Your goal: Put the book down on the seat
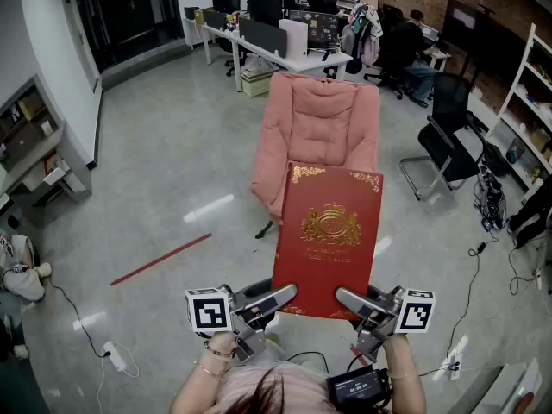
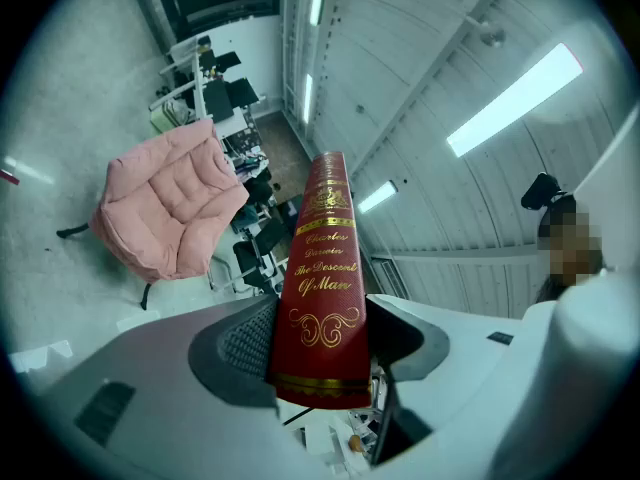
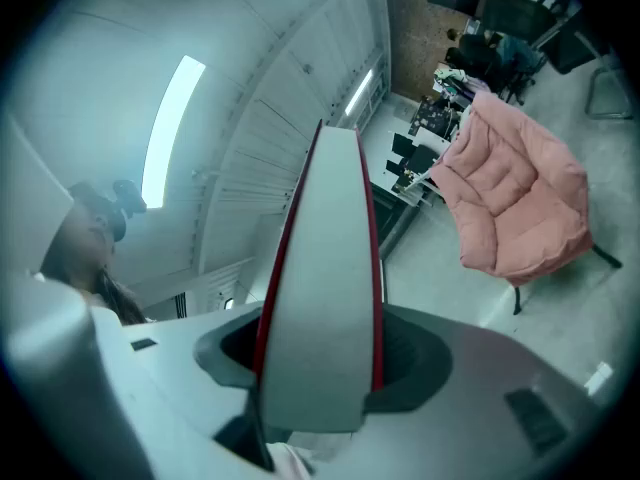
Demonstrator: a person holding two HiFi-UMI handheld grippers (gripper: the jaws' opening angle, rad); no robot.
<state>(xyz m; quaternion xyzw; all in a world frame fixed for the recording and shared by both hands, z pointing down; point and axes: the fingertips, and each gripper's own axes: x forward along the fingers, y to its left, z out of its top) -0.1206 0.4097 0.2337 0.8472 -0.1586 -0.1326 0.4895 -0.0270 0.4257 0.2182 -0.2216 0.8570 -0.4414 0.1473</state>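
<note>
Your left gripper (image 1: 269, 301) and right gripper (image 1: 355, 301) each clamp a side of the red book (image 1: 328, 231), held in mid-air, its long axis pointing straight ahead toward the pink armchair (image 1: 321, 119) beyond.

Beyond my left tongs (image 1: 274, 301) and right tongs (image 1: 352, 300) I see open floor (image 1: 172, 166) reaching the pink armchair (image 1: 323, 132); desks (image 1: 276, 56) stand behind it.

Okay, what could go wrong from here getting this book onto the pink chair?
The left claw and right claw grip the book only at its near end, so it may sag or slip. The book covers the lower part of the chair in the head view, so placement could be misjudged. The chair looks soft; the book might slide off.
</note>
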